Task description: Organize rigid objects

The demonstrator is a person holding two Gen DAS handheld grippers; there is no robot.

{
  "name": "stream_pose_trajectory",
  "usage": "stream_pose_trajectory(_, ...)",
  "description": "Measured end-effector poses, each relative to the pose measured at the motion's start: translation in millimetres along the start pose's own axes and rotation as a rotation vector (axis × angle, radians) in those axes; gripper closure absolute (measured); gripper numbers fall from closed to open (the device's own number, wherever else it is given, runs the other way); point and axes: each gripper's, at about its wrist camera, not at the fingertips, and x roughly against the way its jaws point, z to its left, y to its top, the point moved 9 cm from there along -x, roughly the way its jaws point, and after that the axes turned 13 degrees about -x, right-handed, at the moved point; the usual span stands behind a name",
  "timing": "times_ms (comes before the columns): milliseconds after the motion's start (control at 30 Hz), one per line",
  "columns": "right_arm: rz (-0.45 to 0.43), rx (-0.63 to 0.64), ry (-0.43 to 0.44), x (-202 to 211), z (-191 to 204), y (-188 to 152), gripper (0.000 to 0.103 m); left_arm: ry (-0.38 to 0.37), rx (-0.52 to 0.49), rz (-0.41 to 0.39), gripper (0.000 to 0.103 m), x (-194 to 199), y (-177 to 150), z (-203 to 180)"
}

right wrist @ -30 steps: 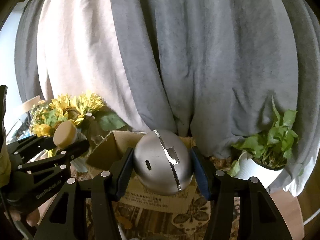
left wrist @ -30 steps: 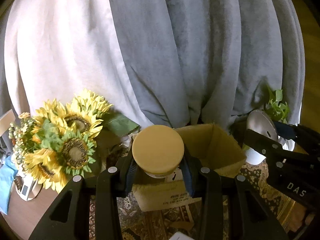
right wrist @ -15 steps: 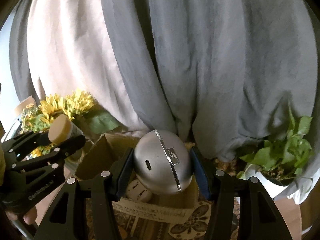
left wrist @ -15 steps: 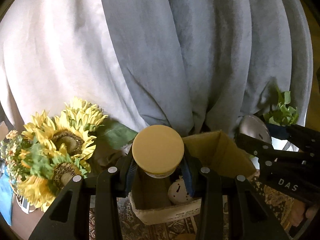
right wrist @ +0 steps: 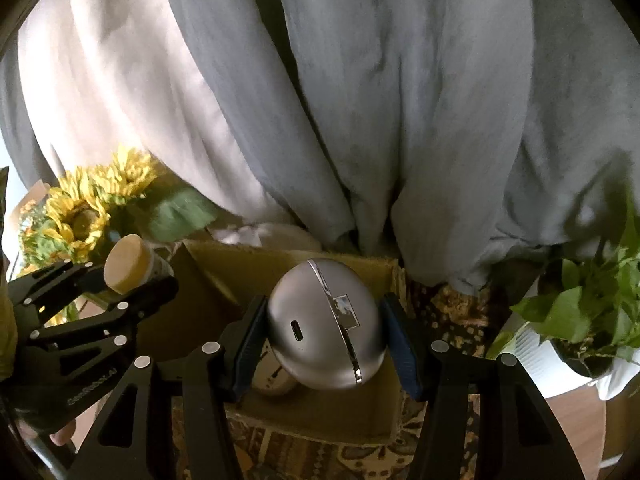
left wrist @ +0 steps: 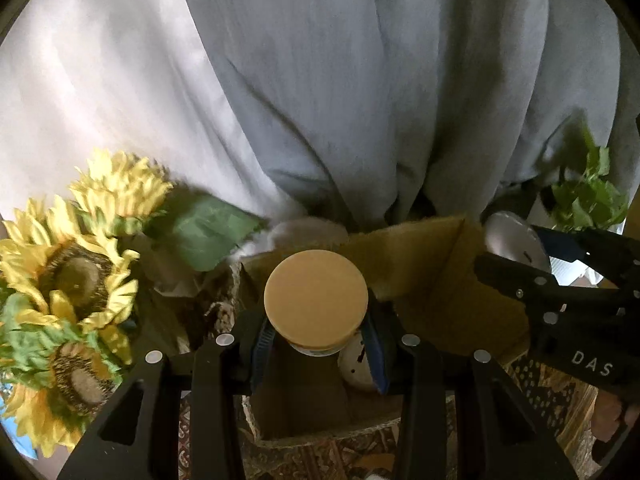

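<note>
- Two grippers each held one object above an open cardboard box (left wrist: 436,280) that sat on a patterned cloth (right wrist: 304,452).
- Much of the box floor was hidden behind the held objects; a pale round item (left wrist: 354,364) lay inside, half covered and hard to identify.
- Left gripper (left wrist: 316,334): its fingers were closed narrowly on a jar (left wrist: 316,300), whose flat, round, tan lid faced the camera and hid most of the body.
- Right gripper (right wrist: 326,330): its fingers clamped the sides of a silver egg-shaped case (right wrist: 324,328), smooth and metallic, with a shiny seam and a small slot-shaped port.
- Blurred sunflowers (left wrist: 80,280) stood left of the box.
- At right, a leafy plant (right wrist: 592,308) was partly cut off by the frame edge.
- Grey and white curtains (right wrist: 400,100) filled the background.
</note>
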Motion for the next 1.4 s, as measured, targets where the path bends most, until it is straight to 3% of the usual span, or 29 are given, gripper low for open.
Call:
stream_pose_trajectory(267,0.158,-0.031,-0.002,-36.3,-8.9,-15.5,0.046,-0.017,-0.011,0.118,0.063,-30.5,-13.8,-3.2)
stream_pose_trajectory(600,0.231,-0.046,-0.016,-54.0,-13.0,-29.8,0.046,-0.006,-0.002,0.212,0.062,-52.7,-26.9,-1.6)
stream_pose_trajectory(667,0.239,-0.047,-0.020,-56.6,-14.3,-31.9,0.046,-0.002,0.002,0.216,0.052,-53.4,-27.9,-0.3)
stream_pose_trajectory(767,0.241,-0.042,-0.022,-57.8,-14.2,-34.0,0.042,0.014,-0.006,0.200,0.040,-49.7,-26.6,1.7)
stream_pose_trajectory(833,0.235,-0.042,-0.019,-56.1,-12.9,-33.4,0.037,0.021,-0.005,0.191,0.039,-46.1,-25.8,2.3)
stream_pose_trajectory(1400,-0.013,-0.103,-0.066,26.1,-21.7,-19.9,0.036,0.057,-0.035,-0.037,0.034,42.4,-22.0,-15.5)
